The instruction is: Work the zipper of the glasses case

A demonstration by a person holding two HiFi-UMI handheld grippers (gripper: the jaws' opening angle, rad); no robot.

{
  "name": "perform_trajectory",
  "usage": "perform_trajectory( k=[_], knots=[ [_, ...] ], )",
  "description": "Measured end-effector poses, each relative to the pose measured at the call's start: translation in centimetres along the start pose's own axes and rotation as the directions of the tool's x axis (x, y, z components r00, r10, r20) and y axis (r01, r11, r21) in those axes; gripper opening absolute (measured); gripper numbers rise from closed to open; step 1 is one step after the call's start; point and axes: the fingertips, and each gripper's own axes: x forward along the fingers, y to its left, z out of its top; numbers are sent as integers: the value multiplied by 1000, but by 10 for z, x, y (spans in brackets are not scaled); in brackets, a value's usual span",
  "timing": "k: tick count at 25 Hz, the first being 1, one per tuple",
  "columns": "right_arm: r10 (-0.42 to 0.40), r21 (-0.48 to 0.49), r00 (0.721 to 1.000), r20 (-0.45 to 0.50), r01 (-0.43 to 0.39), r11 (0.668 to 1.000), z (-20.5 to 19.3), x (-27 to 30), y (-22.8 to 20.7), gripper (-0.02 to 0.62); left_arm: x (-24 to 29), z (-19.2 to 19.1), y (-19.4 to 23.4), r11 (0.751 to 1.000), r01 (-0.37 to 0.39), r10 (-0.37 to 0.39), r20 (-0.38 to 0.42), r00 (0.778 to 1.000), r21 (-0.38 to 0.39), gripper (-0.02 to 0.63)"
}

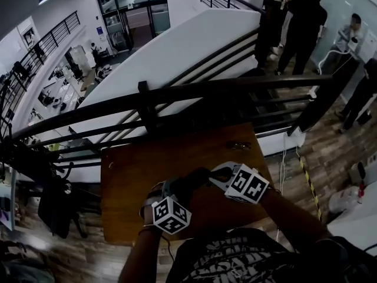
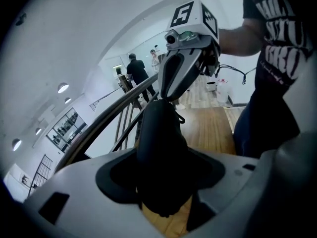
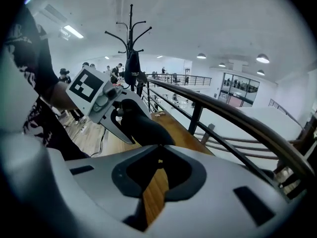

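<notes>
A black glasses case (image 1: pixel 189 183) is held above the wooden table (image 1: pixel 141 164) between my two grippers. My left gripper (image 1: pixel 172 190) is shut on one end of it; in the left gripper view the case (image 2: pixel 161 143) fills the jaws (image 2: pixel 163 195) and runs forward. My right gripper (image 1: pixel 215 178) meets the other end. Its fingertips (image 2: pixel 172 94) come together at the case's far tip. In the right gripper view the case (image 3: pixel 141 125) tapers into my right gripper (image 3: pixel 159 168), where a small pale zipper pull (image 3: pixel 159 161) sits between the nearly closed jaws.
A dark metal railing (image 1: pixel 177 93) runs just beyond the table's far edge. A small metal object (image 1: pixel 238 145) lies near the table's far right corner. People stand at the back right (image 1: pixel 306 16). A coat stand (image 3: pixel 131 48) rises behind the table.
</notes>
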Motion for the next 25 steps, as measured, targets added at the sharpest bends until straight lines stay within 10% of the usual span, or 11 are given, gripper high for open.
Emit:
perform_trajectory(
  k=[11,18,25],
  knots=[
    [79,-54,994,72,-75,996,-27,-36,0,-2,14,27,-41,972,-160,138,-131,982,-174,270],
    [331,-229,942,55,-310,923,-21,-23,99,-3,-17,31,-43,899,-320,263,-214,941,-300,268],
    [216,-211,950,225,-169,963,12,-46,40,-2,-48,10,-42,864,-403,319,-291,902,-302,268]
  ],
)
